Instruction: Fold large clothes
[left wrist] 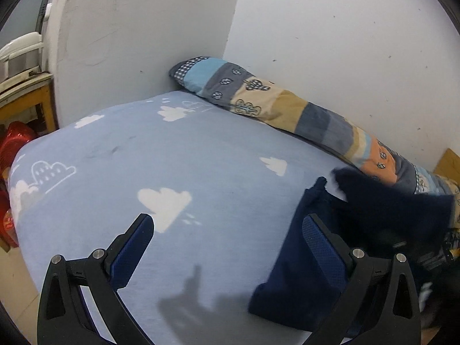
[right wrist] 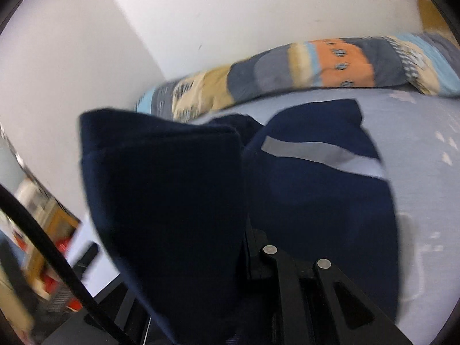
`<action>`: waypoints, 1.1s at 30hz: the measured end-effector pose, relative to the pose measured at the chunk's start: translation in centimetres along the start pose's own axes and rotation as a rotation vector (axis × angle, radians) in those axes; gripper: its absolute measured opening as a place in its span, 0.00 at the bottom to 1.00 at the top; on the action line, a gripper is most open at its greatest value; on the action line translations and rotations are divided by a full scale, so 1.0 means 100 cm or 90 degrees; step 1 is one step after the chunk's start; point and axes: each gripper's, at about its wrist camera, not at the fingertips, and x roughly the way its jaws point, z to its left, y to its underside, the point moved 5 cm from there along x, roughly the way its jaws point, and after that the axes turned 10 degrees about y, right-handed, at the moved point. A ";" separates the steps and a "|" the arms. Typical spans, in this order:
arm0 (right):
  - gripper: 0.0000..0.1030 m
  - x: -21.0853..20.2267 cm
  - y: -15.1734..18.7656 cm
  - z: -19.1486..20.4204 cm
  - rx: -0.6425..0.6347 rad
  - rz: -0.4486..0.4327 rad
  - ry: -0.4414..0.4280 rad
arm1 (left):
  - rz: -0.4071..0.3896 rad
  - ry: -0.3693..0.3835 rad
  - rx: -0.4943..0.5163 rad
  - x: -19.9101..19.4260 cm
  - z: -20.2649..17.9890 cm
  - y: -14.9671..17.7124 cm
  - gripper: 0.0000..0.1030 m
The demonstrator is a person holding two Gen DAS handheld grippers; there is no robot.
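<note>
The left gripper [left wrist: 228, 230] hovered over the bed's pale blue cloud-printed sheet [left wrist: 120, 149], its blue-padded jaws spread wide with nothing between them. The dark navy garment with a grey stripe [right wrist: 316, 189] lay on the right part of the bed, beside the long patchwork bolster pillow [left wrist: 287, 106] that ran along the white wall [left wrist: 330, 28]. The right gripper [right wrist: 247, 230] had its jaws closed on a fold of that navy cloth, which hung lifted in front of its camera and hid the fingertips. The right-wrist view was blurred.
</note>
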 end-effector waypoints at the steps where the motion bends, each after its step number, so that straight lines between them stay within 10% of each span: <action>1: 0.13 0.012 0.009 0.013 -0.027 0.004 0.007 | 0.001 -0.002 -0.003 -0.001 0.004 0.000 1.00; 12: 0.15 0.062 0.074 0.064 -0.260 0.024 0.101 | 0.006 0.001 -0.046 -0.005 0.025 0.000 1.00; 17: 0.52 0.068 0.096 0.077 -0.351 0.073 0.125 | 0.032 0.009 -0.030 0.002 0.016 0.006 1.00; 20: 0.86 0.047 0.105 0.079 -0.330 0.128 -0.019 | 0.038 0.019 -0.042 0.003 0.016 0.008 1.00; 26: 0.62 -0.028 0.071 0.019 -0.206 0.104 -0.150 | 0.068 0.054 -0.038 0.011 0.003 0.016 1.00; 30: 0.27 -0.057 0.038 -0.051 -0.164 0.082 -0.074 | 0.107 0.104 0.017 0.024 -0.035 0.027 1.00; 33: 0.19 -0.065 0.036 -0.091 -0.165 0.082 -0.032 | 0.144 0.148 0.079 0.034 -0.073 0.041 1.00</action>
